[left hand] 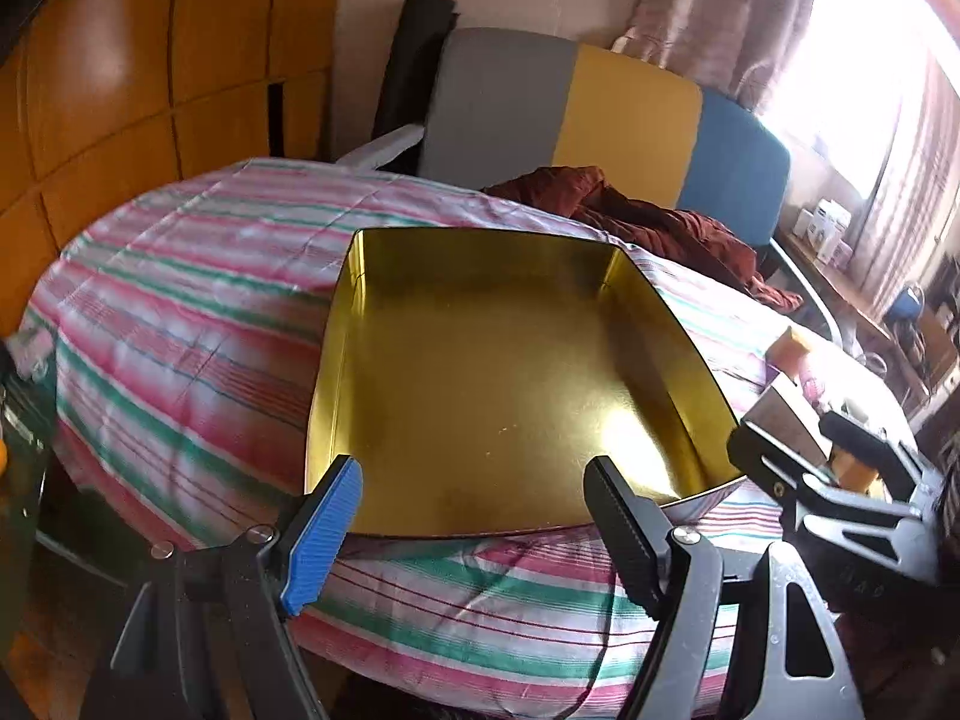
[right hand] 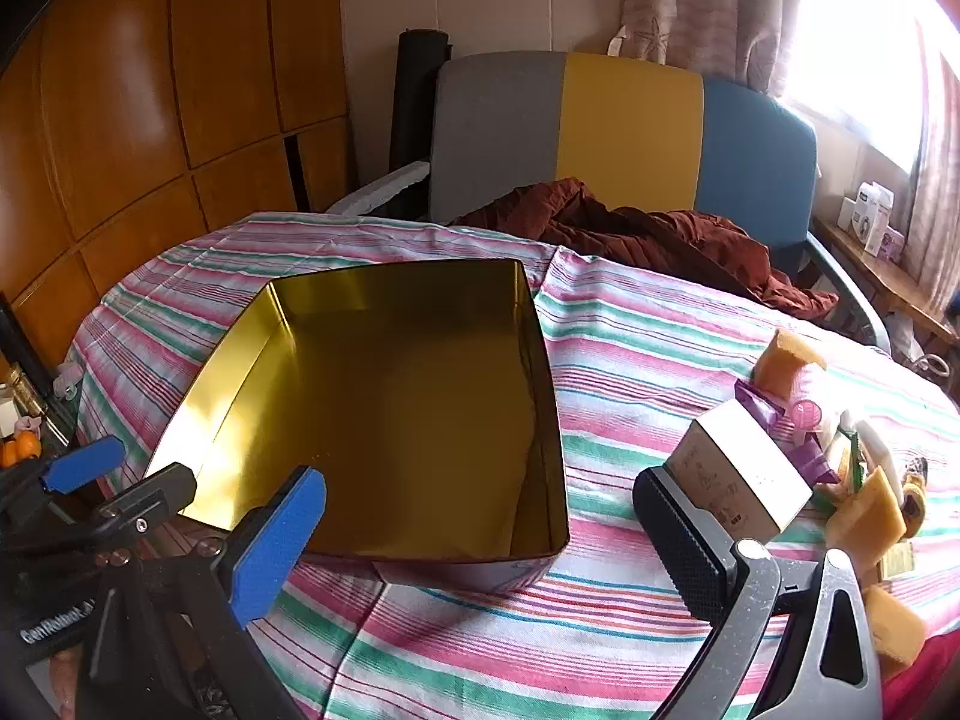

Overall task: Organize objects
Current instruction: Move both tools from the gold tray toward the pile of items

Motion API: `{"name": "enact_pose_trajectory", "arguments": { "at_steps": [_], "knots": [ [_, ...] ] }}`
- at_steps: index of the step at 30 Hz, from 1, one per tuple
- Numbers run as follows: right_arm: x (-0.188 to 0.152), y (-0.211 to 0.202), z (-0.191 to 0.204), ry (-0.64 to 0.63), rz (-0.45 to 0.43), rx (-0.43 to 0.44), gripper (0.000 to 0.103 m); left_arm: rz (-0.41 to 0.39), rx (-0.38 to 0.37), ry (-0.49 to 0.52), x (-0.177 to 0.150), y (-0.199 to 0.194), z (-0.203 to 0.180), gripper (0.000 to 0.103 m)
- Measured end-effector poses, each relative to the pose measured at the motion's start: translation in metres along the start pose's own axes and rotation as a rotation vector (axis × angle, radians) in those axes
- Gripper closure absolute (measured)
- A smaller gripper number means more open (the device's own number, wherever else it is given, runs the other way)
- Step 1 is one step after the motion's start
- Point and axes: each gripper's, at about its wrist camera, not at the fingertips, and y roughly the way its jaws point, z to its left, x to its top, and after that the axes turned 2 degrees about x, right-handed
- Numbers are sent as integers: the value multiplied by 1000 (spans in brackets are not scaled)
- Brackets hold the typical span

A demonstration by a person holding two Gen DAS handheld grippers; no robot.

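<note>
Striped cloth covers the table; a chair with grey, yellow and blue panels stands behind it, brown cloth heaped at the far edge. Gold-lined tin sits empty mid-table, open side up. My left tool hangs over its near rim, jaws apart, nothing between them. My right tool is spread wide and empty too, angled down between the tin and a small cardboard box just beside its dark pad. Clutter lies right of the box: yellow sponges, purple wrapper. Nothing is in the tin yet.

Risks, my judgement: the box crowds the sponges, so a wide jaw may shove its neighbours; the loose cloth could drag; a jaw could nudge the light tin.
</note>
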Motion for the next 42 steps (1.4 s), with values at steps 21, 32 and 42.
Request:
{"name": "enact_pose_trajectory", "arguments": {
  "at_steps": [21, 32, 42],
  "knots": [
    [-12, -7, -22, 24, 2, -4, 0, 5, 78, 100, 1, 2, -22, 24],
    [-23, -11, -61, 102, 5, -16, 0, 9, 1, 189, -1, 6, -43, 21],
    [-29, -38, -124, 203, -34, -84, 0, 18, -137, 279, -1, 7, -69, 20]
  ]
}}
